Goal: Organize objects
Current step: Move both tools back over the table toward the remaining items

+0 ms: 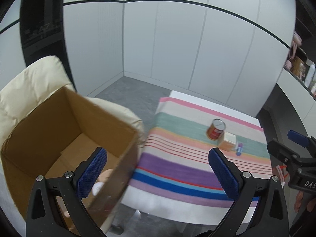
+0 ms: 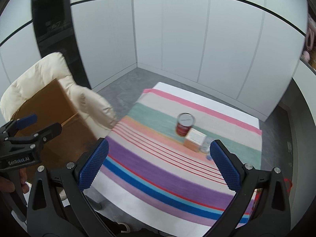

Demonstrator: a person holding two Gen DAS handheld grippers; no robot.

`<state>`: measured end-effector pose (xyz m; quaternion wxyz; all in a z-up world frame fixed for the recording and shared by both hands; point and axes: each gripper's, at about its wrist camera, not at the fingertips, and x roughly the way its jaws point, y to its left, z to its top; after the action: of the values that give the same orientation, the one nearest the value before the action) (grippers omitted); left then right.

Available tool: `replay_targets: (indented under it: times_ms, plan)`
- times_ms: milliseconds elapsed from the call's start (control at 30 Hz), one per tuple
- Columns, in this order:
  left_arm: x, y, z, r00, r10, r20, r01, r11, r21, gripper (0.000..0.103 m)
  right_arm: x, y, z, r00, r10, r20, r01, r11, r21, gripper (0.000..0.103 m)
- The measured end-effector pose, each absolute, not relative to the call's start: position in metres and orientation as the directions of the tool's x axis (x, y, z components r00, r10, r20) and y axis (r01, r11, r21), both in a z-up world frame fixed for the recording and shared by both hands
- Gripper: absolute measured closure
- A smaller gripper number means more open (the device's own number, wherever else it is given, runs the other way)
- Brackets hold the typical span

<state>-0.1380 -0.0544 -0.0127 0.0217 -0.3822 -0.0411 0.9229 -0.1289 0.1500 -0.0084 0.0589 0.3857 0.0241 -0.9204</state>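
While both grippers gape, left gripper (image 1: 158, 169) hovers beside cardboard box (image 1: 59, 122)

Pale panelled walls (image 1: 177, 45) meeting in a far corner, crossed by a thin dark line. Grey floor (image 1: 130, 92) below. Cream padded chair (image 1: 33, 81) at left, dark tall panel (image 1: 41, 19) behind. Striped cloth (image 2: 158, 167) over the white counter (image 2: 177, 88). Shelves (image 1: 302, 63) far right.

Black gripper (image 1: 158, 169) frames, blue textured pads (image 1: 92, 174), silver screws, white lettering
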Motion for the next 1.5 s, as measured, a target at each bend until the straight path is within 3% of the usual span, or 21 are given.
replay_targets:
  times_ms: [533,967,1133,1300,1367,1500]
  plan:
    - [-0.149,0.04,-0.021,-0.677,0.17,-0.716,-0.172,-0.983,-0.07,0.0,-0.107,0.257,-0.008,-0.694,0.029,-0.719,-0.061,-0.998,0.019,0.0]
    - [-0.158,0.093,-0.04,-0.619,0.226,-0.752,-0.24,-0.966,-0.092,0.0,-0.094,0.298,-0.029,-0.658,0.102,-0.746,-0.115,-0.993,-0.034,0.0]
    - [-0.164,0.111,-0.054,-0.592,0.245,-0.768,-0.266,-0.959,-0.101,0.0,-0.094,0.314,-0.042,-0.635,0.092,-0.767,-0.151,-0.988,0.007,0.0]
    - [-0.175,0.128,-0.081,-0.557,0.249,-0.792,-0.283,-0.954,-0.1,0.001,-0.105,0.323,-0.067,-0.606,0.06,-0.793,-0.153,-0.987,0.043,0.006]
    - [-0.183,0.134,-0.093,-0.549,0.246,-0.799,-0.285,-0.954,-0.098,0.001,-0.111,0.324,-0.078,-0.593,0.061,-0.803,-0.146,-0.989,0.033,0.014]
    - [-0.202,0.148,-0.116,-0.532,0.245,-0.811,-0.308,-0.948,-0.085,0.012,-0.129,0.325,-0.102,-0.569,0.07,-0.819,-0.118,-0.993,-0.003,0.022]
